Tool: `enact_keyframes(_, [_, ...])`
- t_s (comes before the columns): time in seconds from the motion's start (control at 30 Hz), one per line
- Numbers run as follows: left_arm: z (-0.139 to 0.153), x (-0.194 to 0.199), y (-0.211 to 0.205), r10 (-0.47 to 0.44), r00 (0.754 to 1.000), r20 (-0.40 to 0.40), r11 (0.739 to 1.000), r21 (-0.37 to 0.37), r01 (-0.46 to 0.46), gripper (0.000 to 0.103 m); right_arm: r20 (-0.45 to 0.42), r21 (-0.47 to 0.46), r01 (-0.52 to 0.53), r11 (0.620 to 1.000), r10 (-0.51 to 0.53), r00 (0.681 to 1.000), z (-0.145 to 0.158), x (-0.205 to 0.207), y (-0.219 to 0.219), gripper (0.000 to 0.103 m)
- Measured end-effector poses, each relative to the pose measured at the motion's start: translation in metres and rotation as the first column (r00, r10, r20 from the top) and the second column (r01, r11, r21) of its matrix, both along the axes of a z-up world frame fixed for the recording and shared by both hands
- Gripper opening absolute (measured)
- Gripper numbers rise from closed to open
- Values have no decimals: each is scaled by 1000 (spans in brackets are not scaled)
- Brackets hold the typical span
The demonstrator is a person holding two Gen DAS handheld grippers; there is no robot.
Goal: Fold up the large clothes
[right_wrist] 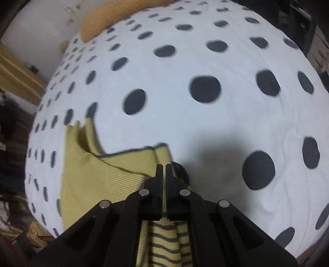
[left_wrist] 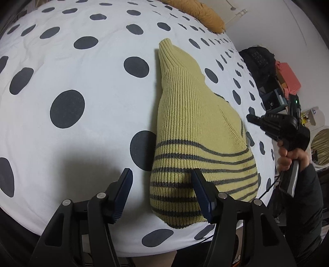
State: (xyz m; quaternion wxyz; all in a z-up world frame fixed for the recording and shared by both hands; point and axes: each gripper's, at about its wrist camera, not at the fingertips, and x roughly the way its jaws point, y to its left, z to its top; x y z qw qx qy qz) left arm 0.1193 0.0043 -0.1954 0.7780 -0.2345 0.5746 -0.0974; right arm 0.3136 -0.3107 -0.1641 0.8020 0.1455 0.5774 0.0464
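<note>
A yellow ribbed sweater [left_wrist: 195, 115] with grey stripes lies folded into a long narrow shape on the white, dark-dotted bed cover [left_wrist: 82, 71]. My left gripper [left_wrist: 162, 170] stands open over its striped near end. One finger is above the stripes, the other above bare cover, and the sweater's left edge runs between them untouched. My right gripper [left_wrist: 249, 118], in a person's hand [left_wrist: 287, 160], hovers by the sweater's right edge. In the right wrist view that gripper [right_wrist: 163, 165] is shut. The sweater [right_wrist: 98, 176] spreads beneath and to the left of it. No cloth shows pinched between its pads.
An orange-brown pillow [left_wrist: 197, 12] lies at the far end of the bed. Beyond the bed's right side stand a dark bag [left_wrist: 259, 59] and a coral box [left_wrist: 290, 78]. The bed's near edge runs just under my left gripper. Wide dotted cover [right_wrist: 205, 123] stretches away from the sweater.
</note>
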Motion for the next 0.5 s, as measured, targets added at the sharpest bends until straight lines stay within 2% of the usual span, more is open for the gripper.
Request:
enact_keyframes(0.1, [10, -7, -4, -30, 1000, -6, 999, -43, 29, 60, -19, 121, -35, 992, 38, 999, -4, -28, 11, 6])
enact_keyframes(0.13, [16, -13, -8, -46, 999, 1, 997, -65, 46, 60, -19, 154, -54, 987, 57, 998, -2, -39, 19, 16])
enact_keyframes(0.17, [23, -20, -15, -67, 998, 9, 994, -83, 67, 60, -12, 161, -77, 984, 80, 997, 3, -51, 27, 32])
enact_keyframes(0.2, [27, -26, -21, -83, 996, 12, 993, -88, 84, 63, -2, 146, -102, 984, 104, 995, 7, -62, 35, 40])
enact_keyframes(0.23, [27, -31, -28, -96, 995, 3, 992, -87, 96, 65, 8, 123, -125, 985, 125, 992, 10, -72, 42, 53])
enact_keyframes(0.3, [20, -42, -41, -119, 993, -17, 988, -103, 117, 66, 16, 66, -165, 984, 164, 986, 12, -82, 59, 57])
enact_keyframes(0.37, [13, -48, -53, -134, 991, -27, 990, -56, 132, 67, 0, 19, -185, 983, 185, 983, 7, -80, 65, 57])
enact_keyframes(0.43, [12, -51, -61, -139, 990, -9, 990, -27, 139, 71, -10, -15, -164, 986, 164, 986, 0, -69, 62, 57])
enact_keyframes(0.5, [14, -55, -63, -134, 991, 3, 990, -41, 134, 71, -21, -20, -141, 990, 141, 990, -5, -51, 59, 57])
